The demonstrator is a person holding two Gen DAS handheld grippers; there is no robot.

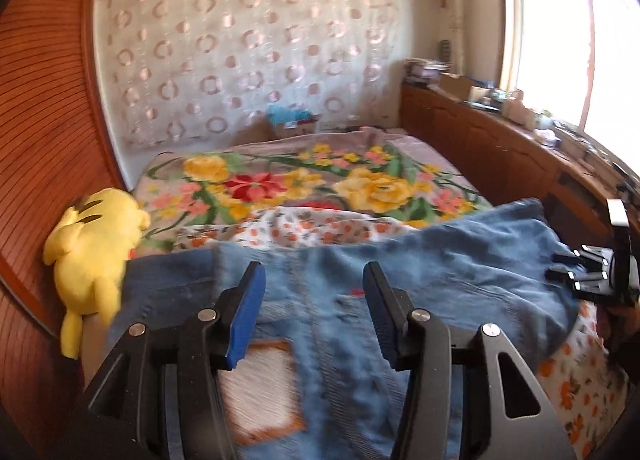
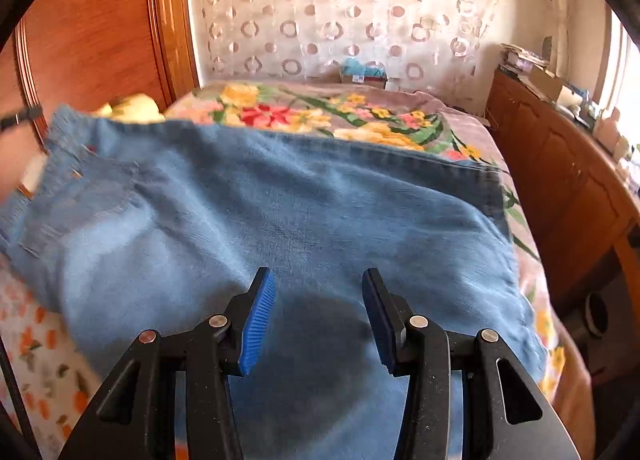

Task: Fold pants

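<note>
Blue denim pants [image 2: 280, 219] lie spread across the bed [image 1: 304, 179], over a floral blanket [image 1: 360, 175] and an orange-dotted sheet [image 1: 580, 380]. The left claw [image 1: 314, 300] hovers above the waist end, jaws parted with nothing between them, a pale patch on the denim just below at six o'clock. The right claw [image 2: 318, 316] stands about half open over the leg cloth, gripping nothing. A yellow plush toy [image 1: 96, 244] lies at nine o'clock of the left claw, against the wooden headboard [image 1: 44, 119].
</note>
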